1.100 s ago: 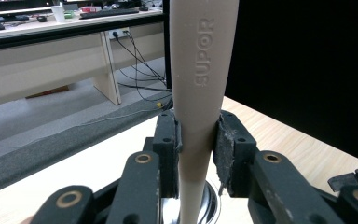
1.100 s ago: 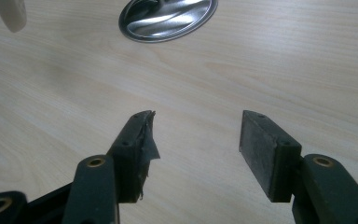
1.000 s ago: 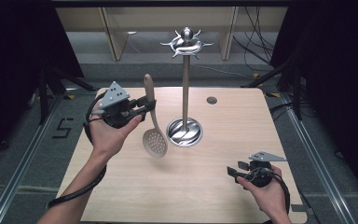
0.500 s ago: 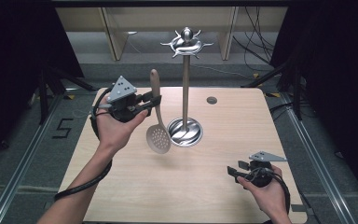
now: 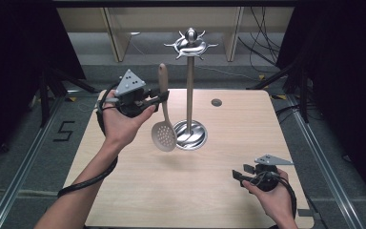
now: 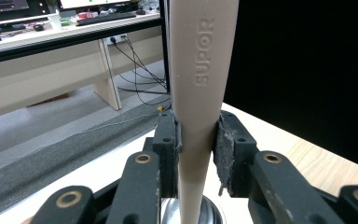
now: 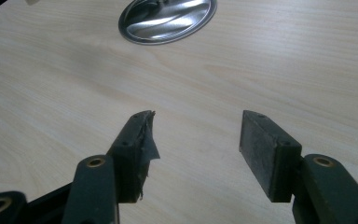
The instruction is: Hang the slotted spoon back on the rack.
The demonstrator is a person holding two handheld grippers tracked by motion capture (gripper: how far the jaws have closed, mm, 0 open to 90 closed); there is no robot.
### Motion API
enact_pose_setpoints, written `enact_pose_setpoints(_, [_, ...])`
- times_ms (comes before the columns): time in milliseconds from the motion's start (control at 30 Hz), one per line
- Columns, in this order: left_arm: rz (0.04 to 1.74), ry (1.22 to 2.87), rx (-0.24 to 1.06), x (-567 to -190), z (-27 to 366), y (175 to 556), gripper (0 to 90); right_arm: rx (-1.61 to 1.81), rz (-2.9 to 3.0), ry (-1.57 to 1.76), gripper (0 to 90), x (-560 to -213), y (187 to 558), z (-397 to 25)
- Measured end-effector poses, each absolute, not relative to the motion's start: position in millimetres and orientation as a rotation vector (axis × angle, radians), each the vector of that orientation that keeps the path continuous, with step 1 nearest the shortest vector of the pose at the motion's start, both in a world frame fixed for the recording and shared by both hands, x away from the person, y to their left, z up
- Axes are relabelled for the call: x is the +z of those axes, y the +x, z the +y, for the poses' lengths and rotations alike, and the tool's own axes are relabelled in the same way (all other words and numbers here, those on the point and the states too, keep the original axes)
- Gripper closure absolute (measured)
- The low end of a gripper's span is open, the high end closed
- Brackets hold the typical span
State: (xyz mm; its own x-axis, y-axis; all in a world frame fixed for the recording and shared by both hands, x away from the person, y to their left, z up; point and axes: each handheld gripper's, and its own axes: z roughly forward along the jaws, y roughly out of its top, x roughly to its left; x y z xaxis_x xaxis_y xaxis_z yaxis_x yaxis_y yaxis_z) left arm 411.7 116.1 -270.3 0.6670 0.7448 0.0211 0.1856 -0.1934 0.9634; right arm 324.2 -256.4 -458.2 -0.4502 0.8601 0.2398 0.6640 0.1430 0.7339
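While I hold the rig at this moment, the wooden counter (image 5: 228, 157) spans the scene, bare but for the utensil stand (image 5: 189, 90), whose round steel base (image 5: 189, 134) sits at centre and whose thin post rises to a crown of hooks (image 5: 190, 45) at the far side. Left of the post, my left gripper (image 5: 161, 98) is lifted clear of the counter, its fingers (image 6: 168, 140) clenched on the beige handle of the slotted spoon (image 5: 164, 112). The spoon hangs nearly upright: handle end high, perforated bowl low, just left of the base and above the counter. The left gripper view confirms the grasp, both pads pressed flat on the handle (image 6: 198, 93) below its embossed lettering, with the base visible beneath. The relation that governs the coming move, as I judge it, is this: the spoon's long axis runs almost parallel to the post, its handle tip lies below and left of the hooks, so the spoon must rise and travel right and far to hang. The left gripper is much the nearer to the stand. My right gripper (image 5: 238, 172) rests low at the near right, its fingers (image 7: 265, 149) released and apart, with nothing between them, pointing toward the base (image 7: 168, 16).
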Motion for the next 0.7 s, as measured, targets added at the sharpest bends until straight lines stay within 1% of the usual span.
enact_pose_setpoints(700, [0.757,1.758,0.592,-259,96,430,71.0,1.199,2.19,1.498,44.7,-458,324,-256])
